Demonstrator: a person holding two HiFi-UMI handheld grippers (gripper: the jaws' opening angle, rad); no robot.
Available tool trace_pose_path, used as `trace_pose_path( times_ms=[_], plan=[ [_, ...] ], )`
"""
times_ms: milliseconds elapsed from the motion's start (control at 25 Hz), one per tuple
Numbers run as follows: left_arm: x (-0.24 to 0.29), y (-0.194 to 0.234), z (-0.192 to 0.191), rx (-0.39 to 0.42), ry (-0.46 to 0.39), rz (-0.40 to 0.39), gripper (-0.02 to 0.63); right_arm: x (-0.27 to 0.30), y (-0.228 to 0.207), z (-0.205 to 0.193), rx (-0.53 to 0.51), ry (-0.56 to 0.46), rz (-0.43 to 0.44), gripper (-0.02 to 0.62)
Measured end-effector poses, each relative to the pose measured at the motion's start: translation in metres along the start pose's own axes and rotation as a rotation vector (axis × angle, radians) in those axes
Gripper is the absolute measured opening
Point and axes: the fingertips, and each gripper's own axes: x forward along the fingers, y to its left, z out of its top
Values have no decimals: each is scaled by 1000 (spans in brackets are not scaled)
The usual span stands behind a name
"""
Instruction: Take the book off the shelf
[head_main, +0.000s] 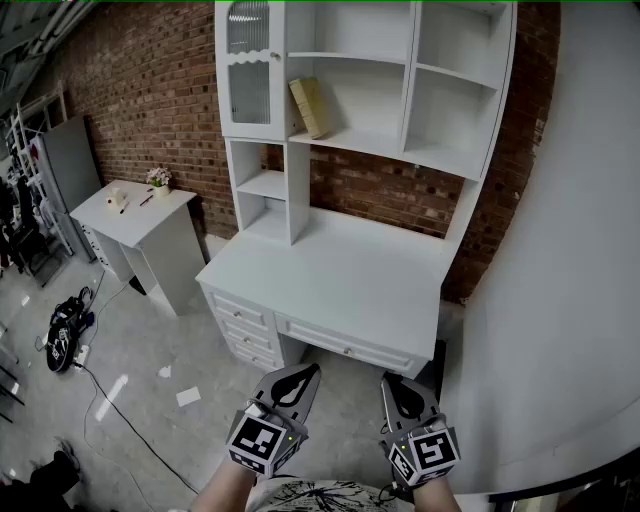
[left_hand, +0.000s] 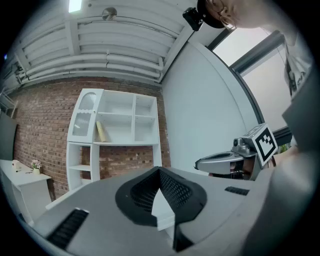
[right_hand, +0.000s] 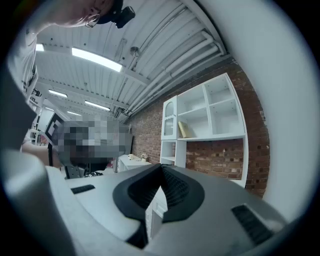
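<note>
A tan book (head_main: 311, 106) leans upright on the middle shelf of a white hutch (head_main: 350, 140) that stands on a white desk (head_main: 330, 280) against a brick wall. Both grippers hang low in front of the desk, well short of it and far below the book. My left gripper (head_main: 305, 373) is shut and holds nothing. The right gripper (head_main: 392, 386) beside it is also shut and empty. In the left gripper view the book (left_hand: 101, 131) shows far beyond the closed jaw tips (left_hand: 160, 170). The right gripper view has the book (right_hand: 183, 129) above its closed tips (right_hand: 161, 167).
A small white side table (head_main: 135, 215) with a flower pot (head_main: 159, 178) stands left of the desk. Cables and a dark bag (head_main: 65, 335) lie on the floor at the left. A big white panel (head_main: 565, 260) rises on the right. Drawers (head_main: 250, 330) front the desk.
</note>
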Motion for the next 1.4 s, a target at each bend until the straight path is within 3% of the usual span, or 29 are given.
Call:
trace_pose_path(
  times_ms=[800,1120,1400],
  plan=[
    [12,9,-10,8,41,-9,6,22,-5,-24,52,65,2,3],
    [30,60,-24,-3,65,14,6,77,-19,-32,112,71,-40,3],
    [68,149,-32,-30,68,-1,6,163,-24,-29,126,72,-84,3]
  ],
)
